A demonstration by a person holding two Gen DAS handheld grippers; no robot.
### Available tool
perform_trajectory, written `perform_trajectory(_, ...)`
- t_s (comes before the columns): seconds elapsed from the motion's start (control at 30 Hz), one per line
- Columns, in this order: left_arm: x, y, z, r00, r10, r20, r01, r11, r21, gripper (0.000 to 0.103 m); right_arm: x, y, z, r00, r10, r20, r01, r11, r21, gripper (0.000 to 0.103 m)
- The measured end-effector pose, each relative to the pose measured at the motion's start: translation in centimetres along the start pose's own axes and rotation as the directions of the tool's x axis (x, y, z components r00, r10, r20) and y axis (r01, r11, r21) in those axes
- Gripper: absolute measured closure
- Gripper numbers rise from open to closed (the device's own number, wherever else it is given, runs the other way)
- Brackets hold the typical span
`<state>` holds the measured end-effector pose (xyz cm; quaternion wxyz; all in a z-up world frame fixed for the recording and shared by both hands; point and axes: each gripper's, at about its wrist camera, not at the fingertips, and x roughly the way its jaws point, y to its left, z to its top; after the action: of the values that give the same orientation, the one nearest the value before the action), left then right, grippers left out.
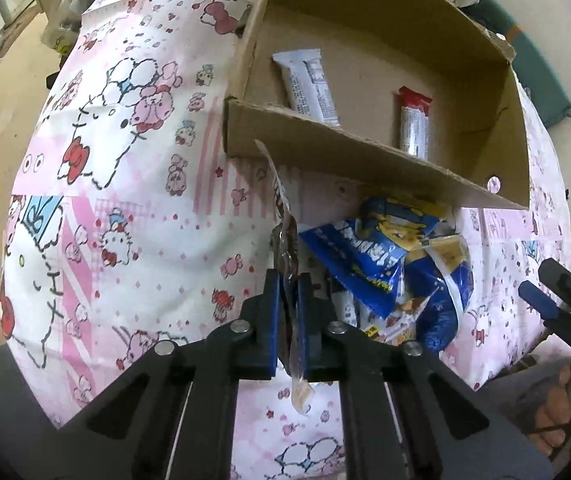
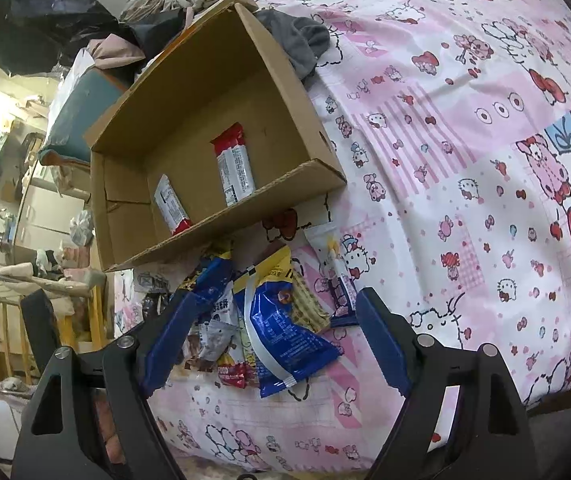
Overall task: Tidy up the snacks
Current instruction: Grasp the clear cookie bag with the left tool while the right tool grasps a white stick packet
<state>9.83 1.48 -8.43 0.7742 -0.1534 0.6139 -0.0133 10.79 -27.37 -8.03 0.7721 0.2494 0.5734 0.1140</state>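
Observation:
My left gripper (image 1: 288,280) is shut on a thin brown and clear snack packet (image 1: 285,240), held edge-on above the pink cartoon sheet (image 1: 125,200). Just beyond it lies a pile of blue snack packets (image 1: 385,256) against the front wall of an open cardboard box (image 1: 325,148). Inside the box lie a white bar (image 1: 309,84) and a red-ended bar (image 1: 415,124). My right gripper (image 2: 277,320) stands open over the same pile, its fingers either side of a blue packet (image 2: 285,332) without touching it. A white packet (image 2: 333,264) lies to the right of the pile. The box (image 2: 213,240) holds both bars (image 2: 235,164).
A grey cloth (image 2: 305,44) lies by the box's far corner. A teal cushion (image 2: 81,112) sits behind the box. The bed's edge drops off at the left, where a yellow rack (image 2: 5,320) and room clutter stand. My right gripper (image 1: 545,292) shows at the left wrist view's right edge.

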Motion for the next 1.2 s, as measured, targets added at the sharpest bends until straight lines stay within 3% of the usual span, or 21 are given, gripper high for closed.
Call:
perform_trajectory(0.13, 0.6, 2.6, -1.0, 1.000, 0.013, -0.027, -0.013, 1.000, 0.010, 0.097, -0.1, 0.0, -0.1, 1.000, -0.002, 0.001, 0.002, 1.000, -0.003, 0.018)
perform_trajectory(0.37, 5.1, 1.7, -1.2, 0.993, 0.093, -0.070, -0.090, 0.995, 0.044, 0.093, 0.4, 0.2, -0.1, 1.000, -0.005, -0.015, 0.005, 1.000, 0.000, 0.018)
perform_trajectory(0.47, 4.9, 1.6, -1.5, 0.992, 0.103, -0.068, -0.100, 0.993, 0.055, 0.094, 0.6, -0.1, 0.1, 1.000, -0.016, -0.013, 0.016, 1.000, -0.005, 0.019)
perform_trajectory(0.53, 4.0, 2.0, -1.9, 0.993, 0.102, -0.066, -0.100, 0.994, 0.036, 0.094, 1.1, -0.7, 0.6, 0.998, -0.066, -0.018, 0.066, 0.998, 0.002, 0.019)
perform_trajectory(0.57, 3.5, 2.2, -2.3, 0.993, 0.104, -0.062, -0.102, 0.994, 0.031, 0.094, 1.5, -0.9, 0.8, 0.995, -0.096, -0.027, 0.096, 0.995, -0.005, 0.023)
perform_trajectory(0.63, 2.7, 2.6, -2.7, 0.993, 0.096, -0.069, -0.095, 0.995, 0.023, 0.094, 3.1, -0.9, 1.5, 0.984, -0.159, -0.081, 0.156, 0.987, -0.045, 0.059)
perform_trajectory(0.83, -0.2, 3.6, -3.6, 0.996, 0.085, -0.025, -0.085, 0.996, 0.012, 0.094, 7.7, -0.2, 1.7, 0.948, -0.262, -0.182, 0.241, 0.962, -0.128, 0.066)
perform_trajectory(0.87, -0.5, 3.9, -3.7, 0.996, 0.085, -0.018, -0.085, 0.996, 0.010, 0.094, 8.3, 0.2, 1.6, 0.940, -0.281, -0.193, 0.253, 0.955, -0.158, 0.070)
perform_trajectory(0.9, -1.0, 4.1, -3.8, 0.996, 0.087, -0.006, -0.087, 0.996, 0.007, 0.094, 8.7, 0.5, 1.4, 0.931, -0.309, -0.193, 0.275, 0.943, -0.186, 0.082)
perform_trajectory(0.97, -2.2, 4.9, -3.7, 0.996, 0.090, 0.012, -0.090, 0.996, -0.003, 0.094, 8.6, 0.7, 1.0, 0.924, -0.340, -0.173, 0.301, 0.929, -0.215, 0.085)
perform_trajectory(1.1, -3.9, 5.6, -3.7, 0.994, 0.094, 0.061, -0.091, 0.995, -0.037, 0.094, 5.7, 0.9, 0.4, 0.956, -0.261, -0.133, 0.236, 0.955, -0.179, 0.085)
perform_trajectory(1.2, -5.2, 6.0, -3.4, 0.988, 0.108, 0.114, -0.099, 0.991, -0.086, 0.094, 3.5, 1.1, -0.4, 0.979, -0.157, -0.127, 0.138, 0.980, -0.144, 0.085)
